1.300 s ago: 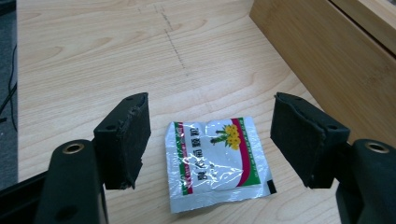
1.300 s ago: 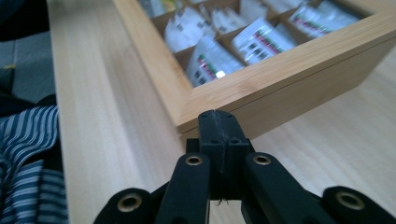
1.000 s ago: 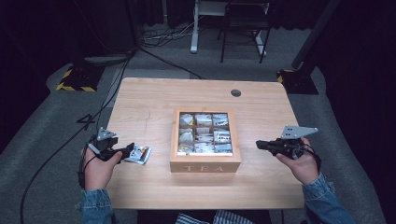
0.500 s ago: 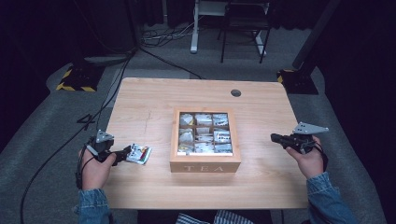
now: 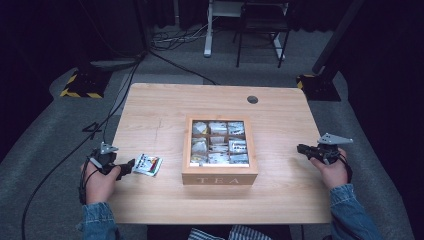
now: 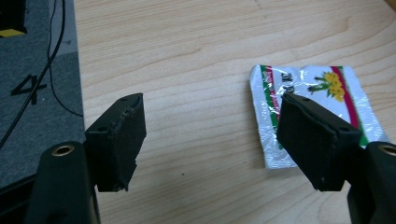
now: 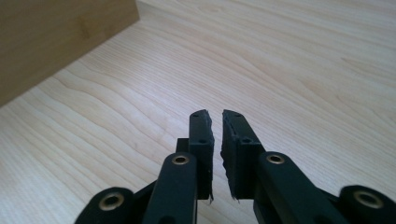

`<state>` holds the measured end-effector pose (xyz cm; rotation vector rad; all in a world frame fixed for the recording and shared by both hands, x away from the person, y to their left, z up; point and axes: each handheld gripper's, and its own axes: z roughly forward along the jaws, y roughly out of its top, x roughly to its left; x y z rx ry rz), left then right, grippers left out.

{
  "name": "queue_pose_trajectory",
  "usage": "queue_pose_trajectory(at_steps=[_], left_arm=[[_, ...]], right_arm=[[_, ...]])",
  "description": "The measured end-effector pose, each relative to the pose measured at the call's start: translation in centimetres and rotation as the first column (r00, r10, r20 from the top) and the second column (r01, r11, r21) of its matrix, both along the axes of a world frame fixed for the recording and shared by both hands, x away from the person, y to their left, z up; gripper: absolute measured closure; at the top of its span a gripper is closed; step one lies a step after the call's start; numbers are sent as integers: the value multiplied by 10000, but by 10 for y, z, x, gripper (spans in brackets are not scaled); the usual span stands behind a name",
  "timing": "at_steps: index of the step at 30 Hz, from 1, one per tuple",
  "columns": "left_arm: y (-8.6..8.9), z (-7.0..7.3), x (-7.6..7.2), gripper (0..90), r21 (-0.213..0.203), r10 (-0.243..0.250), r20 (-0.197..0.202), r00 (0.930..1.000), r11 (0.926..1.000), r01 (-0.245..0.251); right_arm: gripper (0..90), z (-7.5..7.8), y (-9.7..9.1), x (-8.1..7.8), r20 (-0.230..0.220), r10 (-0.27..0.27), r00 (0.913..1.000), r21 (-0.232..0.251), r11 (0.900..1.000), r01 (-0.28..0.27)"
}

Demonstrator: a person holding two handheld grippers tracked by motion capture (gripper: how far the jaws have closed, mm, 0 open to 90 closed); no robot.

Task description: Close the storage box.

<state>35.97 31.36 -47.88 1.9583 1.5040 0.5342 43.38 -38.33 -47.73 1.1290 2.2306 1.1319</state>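
While the left gripper (image 5: 131, 167) gapes wide beside a tea sachet (image 5: 148, 164) at lower left, tea box (image 5: 220, 172) mid-frame, right gripper (image 5: 301, 148) — jaws just opening, narrow, empty — at right.

Left tool (image 6: 210, 140): right-hand jaw covers the lower middle of the tea packet (image 6: 322, 93), print there hidden; packet lettering too blurred to read. Tool body cut off at 6 o'clock. In the high view the packet (image 5: 148, 164) is too small to tell its design. Tea box (image 5: 219, 150): sachets inside too small to read; in the right tool view only one wall (image 7: 56, 37) shows, cut off at 10 o'clock. Right tool (image 7: 217, 140) lower arms cut at 6 o'clock. Chair (image 5: 260, 25) at 12 o'clock cropped.
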Motion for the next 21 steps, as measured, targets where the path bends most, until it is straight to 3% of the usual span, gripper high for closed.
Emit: queue_pose_trajectory(at_steps=[14, 17, 21], left_arm=[[2, -4, 1, 249, -20, 353, -314, 9989, 9994, -353], [2, -3, 2, 249, -47, 351, -265, 9990, 9994, -352], [1, -3, 4, 247, -22, 300, -285, 9991, 9995, -300]], right_arm=[[761, -20, -5, 3, -776, -698, 9945, -642, 9958, 649], [684, -21, -6, 3, -698, -953, 9930, -542, 9943, 916], [457, -22, -5, 4, -729, -1470, 9865, -688, 9875, 1420]])
